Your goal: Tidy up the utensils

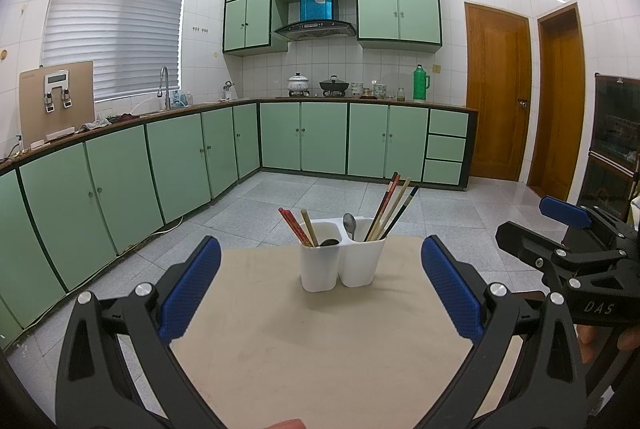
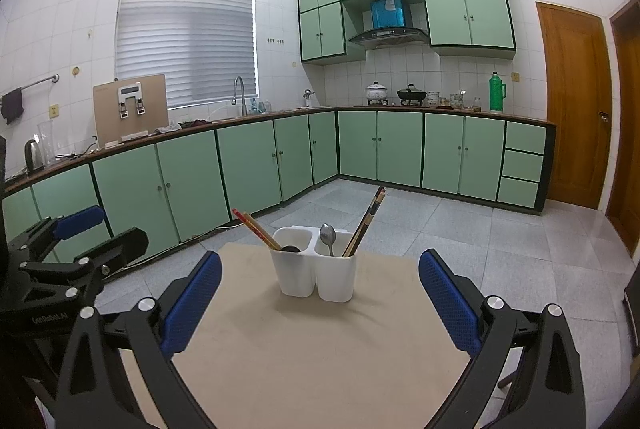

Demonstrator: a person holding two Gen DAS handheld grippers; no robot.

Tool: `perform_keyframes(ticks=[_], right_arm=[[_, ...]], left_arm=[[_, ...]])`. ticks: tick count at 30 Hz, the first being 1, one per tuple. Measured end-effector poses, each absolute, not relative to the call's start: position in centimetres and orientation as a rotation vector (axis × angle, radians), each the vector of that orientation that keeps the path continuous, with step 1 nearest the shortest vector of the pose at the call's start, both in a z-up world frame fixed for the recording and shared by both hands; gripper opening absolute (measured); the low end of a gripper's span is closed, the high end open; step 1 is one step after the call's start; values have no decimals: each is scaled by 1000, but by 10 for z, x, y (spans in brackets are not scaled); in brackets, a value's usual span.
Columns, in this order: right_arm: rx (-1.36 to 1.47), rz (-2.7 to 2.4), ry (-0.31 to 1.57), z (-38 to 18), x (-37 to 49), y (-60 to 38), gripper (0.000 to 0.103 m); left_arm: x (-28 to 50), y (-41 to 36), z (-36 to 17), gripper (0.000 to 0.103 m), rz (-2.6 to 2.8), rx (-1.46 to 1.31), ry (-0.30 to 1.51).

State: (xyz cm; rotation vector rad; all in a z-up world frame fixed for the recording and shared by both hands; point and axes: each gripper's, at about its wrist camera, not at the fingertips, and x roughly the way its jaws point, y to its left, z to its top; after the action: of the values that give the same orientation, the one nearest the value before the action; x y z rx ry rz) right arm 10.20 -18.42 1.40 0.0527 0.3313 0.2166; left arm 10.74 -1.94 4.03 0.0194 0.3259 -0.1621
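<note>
A white two-compartment utensil holder [image 1: 342, 256] stands upright near the far edge of the beige desk [image 1: 320, 349]. Its left compartment holds red chopsticks [image 1: 295, 226] and a dark spoon [image 1: 329, 242]; its right holds a metal spoon [image 1: 349, 224] and a leaning bunch of chopsticks [image 1: 394, 207]. The left gripper [image 1: 320, 287] and right gripper [image 2: 320, 299] hover short of it, jaws spread, pinching nothing.

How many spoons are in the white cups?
2. A silver spoon stands bowl-up in the right cup; a dark spoon sits low in the left cup. More may be hidden inside.
</note>
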Motion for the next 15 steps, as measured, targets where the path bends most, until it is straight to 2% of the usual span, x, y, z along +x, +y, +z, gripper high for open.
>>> perform_keyframes(ticks=[15], right_arm=[[51,211,338,10,103,-189,97]], left_arm=[[110,-17,34,97,-169,7,339]])
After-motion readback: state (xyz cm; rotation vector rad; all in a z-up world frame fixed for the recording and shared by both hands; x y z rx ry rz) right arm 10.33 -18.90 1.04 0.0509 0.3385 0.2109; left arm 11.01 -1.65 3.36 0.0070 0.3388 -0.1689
